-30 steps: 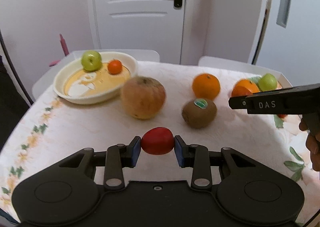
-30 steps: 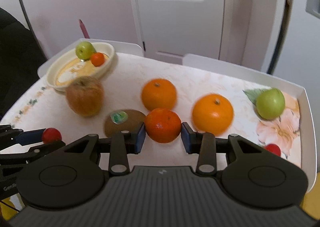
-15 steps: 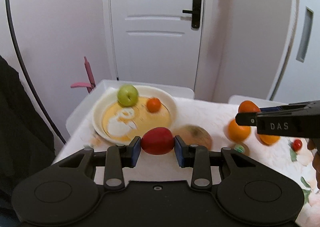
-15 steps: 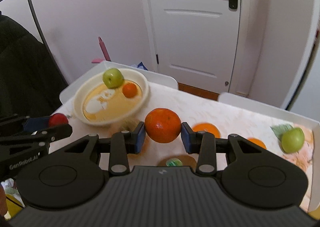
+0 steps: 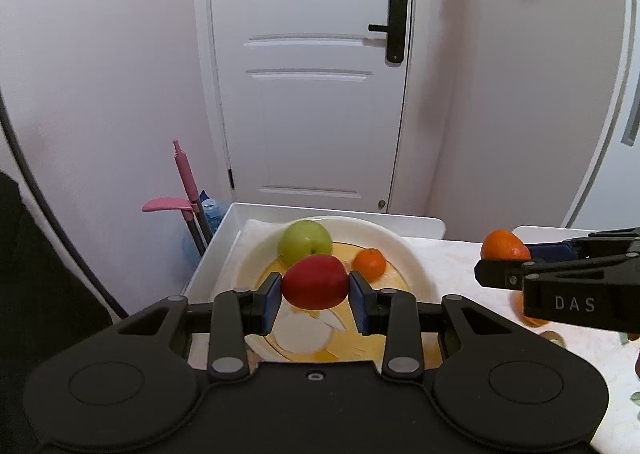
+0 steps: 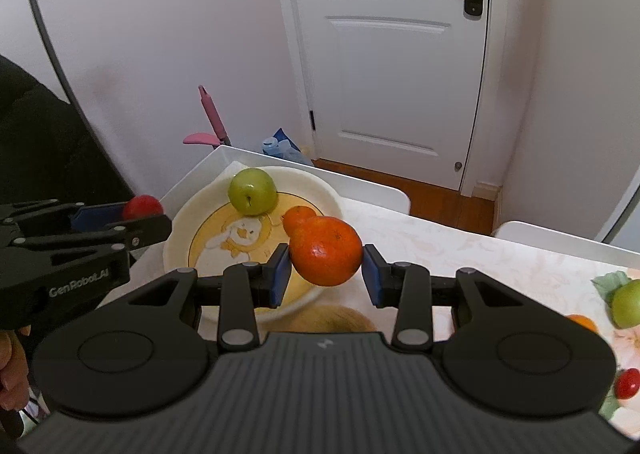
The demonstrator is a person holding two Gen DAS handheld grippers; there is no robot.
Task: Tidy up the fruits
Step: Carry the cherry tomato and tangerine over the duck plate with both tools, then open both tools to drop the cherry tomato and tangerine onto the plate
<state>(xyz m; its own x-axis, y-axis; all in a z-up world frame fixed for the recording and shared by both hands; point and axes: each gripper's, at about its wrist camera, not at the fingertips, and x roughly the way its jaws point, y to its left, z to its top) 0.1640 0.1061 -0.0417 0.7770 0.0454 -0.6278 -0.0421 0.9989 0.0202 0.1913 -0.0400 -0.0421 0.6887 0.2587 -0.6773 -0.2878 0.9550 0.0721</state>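
My left gripper (image 5: 315, 296) is shut on a small red fruit (image 5: 315, 281) and holds it above the cream bowl (image 5: 404, 250). The bowl holds a green apple (image 5: 305, 242) and a small orange (image 5: 371, 263). My right gripper (image 6: 326, 269) is shut on an orange (image 6: 326, 250) and hovers just right of the bowl's near rim (image 6: 178, 220). The green apple (image 6: 253, 191) and small orange (image 6: 298, 216) also show in the right wrist view. Each gripper shows in the other's view, the right one (image 5: 516, 254) and the left one (image 6: 140, 214).
The bowl sits at the far left corner of a white-rimmed table (image 6: 460, 250) with a floral cloth. A brownish apple (image 6: 332, 319) lies under my right gripper. At the right lie a green apple (image 6: 627, 302), an orange (image 6: 582, 321) and a small red fruit (image 6: 627, 383).
Both grippers have risen and moved left toward the bowl with their fruits. The bowl is now right below the left gripper and just ahead of the right one.
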